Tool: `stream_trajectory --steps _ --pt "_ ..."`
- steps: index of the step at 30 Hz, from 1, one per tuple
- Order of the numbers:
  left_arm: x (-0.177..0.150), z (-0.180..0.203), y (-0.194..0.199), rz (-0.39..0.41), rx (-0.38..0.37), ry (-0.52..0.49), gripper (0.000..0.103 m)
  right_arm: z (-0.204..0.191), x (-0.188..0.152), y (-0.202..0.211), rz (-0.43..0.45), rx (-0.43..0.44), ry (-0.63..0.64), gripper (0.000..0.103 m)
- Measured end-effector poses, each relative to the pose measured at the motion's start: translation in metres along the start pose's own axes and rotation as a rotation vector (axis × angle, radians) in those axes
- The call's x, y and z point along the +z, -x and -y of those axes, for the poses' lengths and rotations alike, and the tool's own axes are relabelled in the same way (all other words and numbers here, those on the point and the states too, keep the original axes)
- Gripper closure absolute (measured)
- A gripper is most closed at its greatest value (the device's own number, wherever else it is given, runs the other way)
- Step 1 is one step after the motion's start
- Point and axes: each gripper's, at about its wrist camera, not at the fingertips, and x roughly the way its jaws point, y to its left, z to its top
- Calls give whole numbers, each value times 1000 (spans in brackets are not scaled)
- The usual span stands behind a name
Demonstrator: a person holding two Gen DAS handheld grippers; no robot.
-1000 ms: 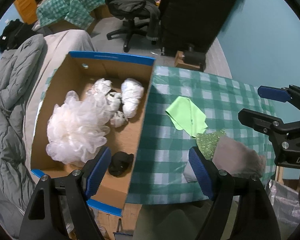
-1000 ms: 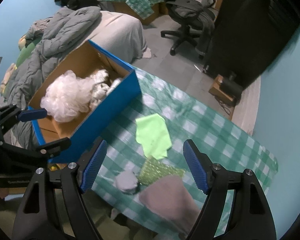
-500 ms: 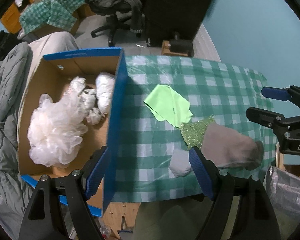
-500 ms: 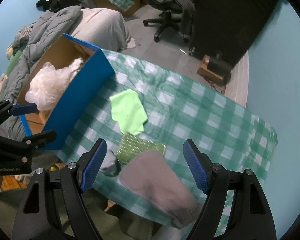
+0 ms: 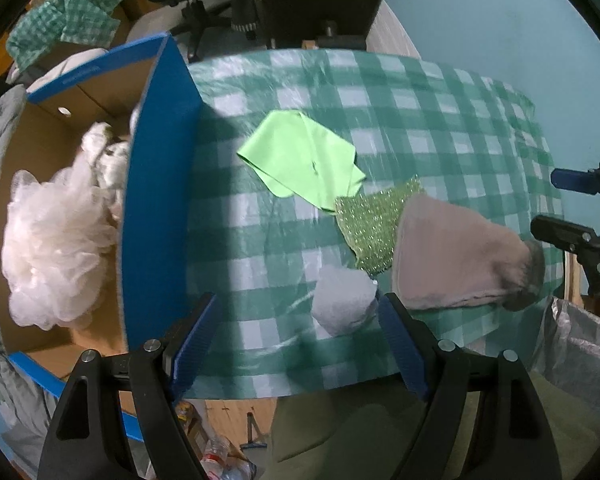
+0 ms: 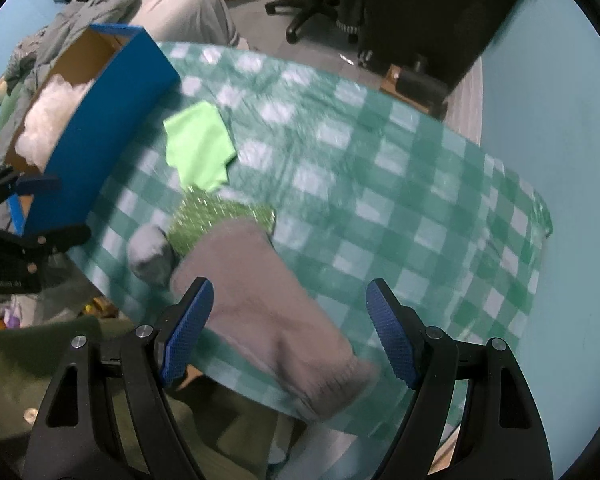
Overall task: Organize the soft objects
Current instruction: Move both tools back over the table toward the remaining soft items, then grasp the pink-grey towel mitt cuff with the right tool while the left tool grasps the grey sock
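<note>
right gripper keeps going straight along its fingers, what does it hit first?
Most likely the grey-brown fleece mitt: it lies on the checked tablecloth between the open right gripper fingers. Depth is unclear.

A table [image 5: 440,120] draped in a green-and-white checked cloth carries four soft things near its front edge. A bright green cloth [image 5: 304,160] lies flat toward the middle. Its near corner overlaps a glittery green scrub pad [image 5: 368,228]. A grey-brown fuzzy mitt [image 5: 460,252] covers part of that pad and reaches the table's front edge. A small pale grey wad [image 5: 342,300] sits just beside the pad and the mitt
</note>
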Motion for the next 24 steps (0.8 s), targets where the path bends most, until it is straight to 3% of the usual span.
stream_trajectory --steps 9,12,24 --pt "-8 9 -23 -40 -43 9 21 8 -29 -31 -77 26 9 24" --pt "-11 13 -29 -46 -47 2 16 9 -36 -44 -105 28 11 24" --pt "-12 25 -68 -102 -37 5 16 7 -51 -87 -167 2 32 24"
